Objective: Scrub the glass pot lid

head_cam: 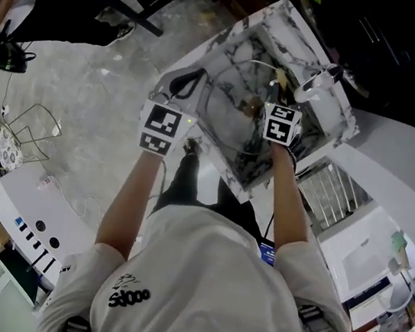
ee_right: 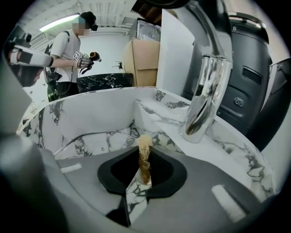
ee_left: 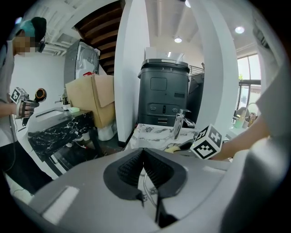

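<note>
The glass pot lid (head_cam: 234,119) lies tilted inside the white marble sink (head_cam: 328,133). My left gripper (head_cam: 194,88) is at the lid's left edge. In the left gripper view its jaws (ee_left: 143,159) are shut on the lid's thin metal rim (ee_left: 146,185). My right gripper (head_cam: 273,101) hovers over the lid's right side, shut on a tan fibrous scrubber (ee_right: 144,152) that sticks up between the pads. The lid's rim (ee_right: 93,135) arcs just beyond that scrubber. From the left gripper view the right gripper's marker cube (ee_left: 207,142) and the scrubber's yellowish tip (ee_left: 172,148) show.
A chrome faucet (ee_right: 204,95) stands on the sink's back ledge, close right of my right gripper. Sink walls (ee_right: 91,111) enclose the lid. Another person (ee_right: 68,50) with grippers stands at a black marble counter (ee_left: 54,132) farther off. A cardboard box (ee_left: 93,98) and a dark bin (ee_left: 164,93) stand behind.
</note>
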### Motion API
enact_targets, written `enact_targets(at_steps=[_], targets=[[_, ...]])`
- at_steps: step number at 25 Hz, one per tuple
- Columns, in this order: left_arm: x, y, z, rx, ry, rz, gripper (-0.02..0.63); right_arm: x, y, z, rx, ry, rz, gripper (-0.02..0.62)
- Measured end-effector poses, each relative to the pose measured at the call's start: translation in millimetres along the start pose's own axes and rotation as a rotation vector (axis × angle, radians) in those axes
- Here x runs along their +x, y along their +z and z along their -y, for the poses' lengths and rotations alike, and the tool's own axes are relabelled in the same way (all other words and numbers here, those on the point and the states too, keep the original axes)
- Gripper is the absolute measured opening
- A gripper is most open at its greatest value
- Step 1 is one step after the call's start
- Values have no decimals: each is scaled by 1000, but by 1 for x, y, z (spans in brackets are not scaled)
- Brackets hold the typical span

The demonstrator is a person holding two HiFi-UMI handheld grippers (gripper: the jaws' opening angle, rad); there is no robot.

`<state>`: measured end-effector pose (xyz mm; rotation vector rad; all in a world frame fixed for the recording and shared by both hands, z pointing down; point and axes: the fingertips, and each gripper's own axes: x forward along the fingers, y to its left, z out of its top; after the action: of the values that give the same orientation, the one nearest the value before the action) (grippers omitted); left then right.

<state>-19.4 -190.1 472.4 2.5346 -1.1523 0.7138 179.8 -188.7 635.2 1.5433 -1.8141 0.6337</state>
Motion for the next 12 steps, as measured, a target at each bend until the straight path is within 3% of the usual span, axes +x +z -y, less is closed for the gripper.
enact_targets(at_steps=[12], targets=[[-12,-15,-16,-13,22,-18,11,7,5,-79,-114,162,-5,49]])
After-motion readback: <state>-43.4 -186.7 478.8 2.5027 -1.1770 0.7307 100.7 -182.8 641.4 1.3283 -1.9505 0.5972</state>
